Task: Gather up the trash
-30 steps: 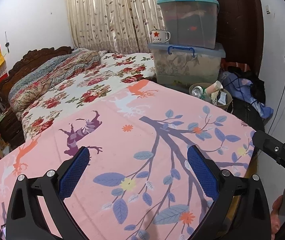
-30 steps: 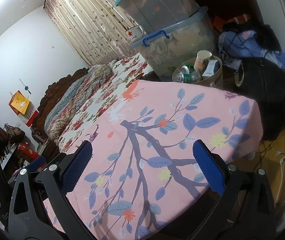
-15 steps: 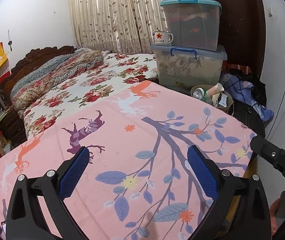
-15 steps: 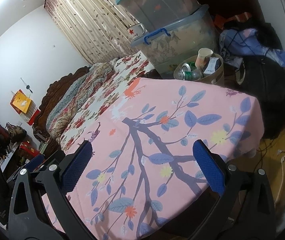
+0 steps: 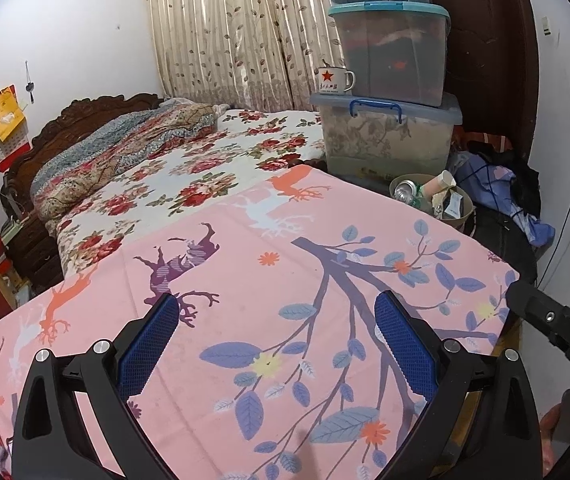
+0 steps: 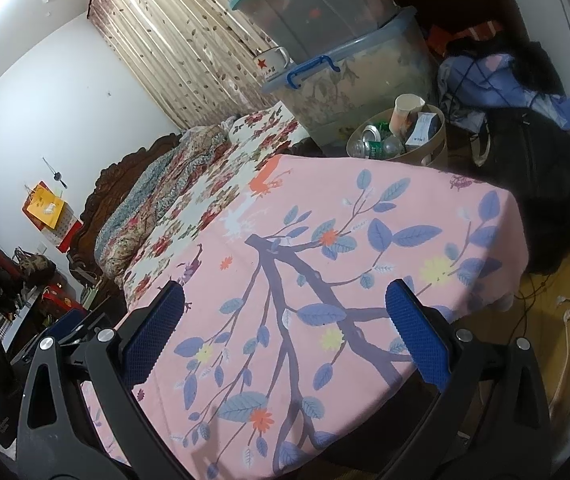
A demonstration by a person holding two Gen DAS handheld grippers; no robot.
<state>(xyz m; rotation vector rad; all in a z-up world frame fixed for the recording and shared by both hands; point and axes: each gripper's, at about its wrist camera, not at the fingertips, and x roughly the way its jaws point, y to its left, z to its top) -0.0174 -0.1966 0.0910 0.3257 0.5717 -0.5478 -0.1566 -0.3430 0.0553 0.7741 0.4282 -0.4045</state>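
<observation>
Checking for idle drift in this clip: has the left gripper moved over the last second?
Yes, slightly. In the left wrist view the stacked storage boxes and trash basket slid a little right, so the left gripper turned slightly left, jaws open.

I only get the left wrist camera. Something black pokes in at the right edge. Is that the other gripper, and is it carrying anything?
Observer: Yes, that is the right gripper. Its own camera shows the jaws wide open with nothing between them, above the pink tablecloth.
Visitor: What is on the floor beside the table? I cannot see down there.
Observer: The right view shows a yellowish floor with a white cord or power strip lying on it.
Visitor: And the cloth on that side?
Observer: It drapes over the table's right edge and hangs down towards the floor.
</observation>
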